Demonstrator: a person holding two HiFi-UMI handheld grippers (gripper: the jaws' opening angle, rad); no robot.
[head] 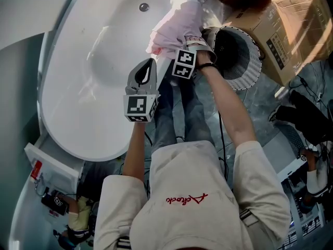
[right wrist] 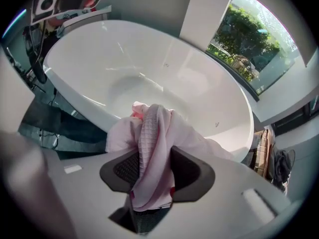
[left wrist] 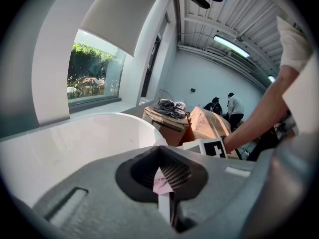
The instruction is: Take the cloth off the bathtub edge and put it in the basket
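Daylight from a wide window [left wrist: 94, 78] falls across a white bathtub [head: 99, 61] that fills most of what I see from the head view, its drain [head: 144, 7] showing at the far end. On the tub's rim, on the side nearest the basket, sits the pink cloth [head: 174, 27], bunched into a heap. The right tongs [right wrist: 154, 169] point steeply down and are pinching it: a thick fold of the waffle-textured fabric runs between both pads and spills out over them. The left tongs [head: 150, 66] hover over the tub just short of the cloth, pressed almost together with only a thin slit between them. A sliver of pink shows through that slit, and I cannot tell whether the fabric touches them. Just beside the cloth stands the basket [head: 250, 61], a white ribbed cylinder tipped so that its mouth faces me; its inside is dark and I cannot make out any contents. Behind it lies a cardboard box [head: 294, 30]. In the left gripper view, another cardboard box [left wrist: 164, 121] beyond the tub carries a pile of dark clothes [left wrist: 169, 106] on top.
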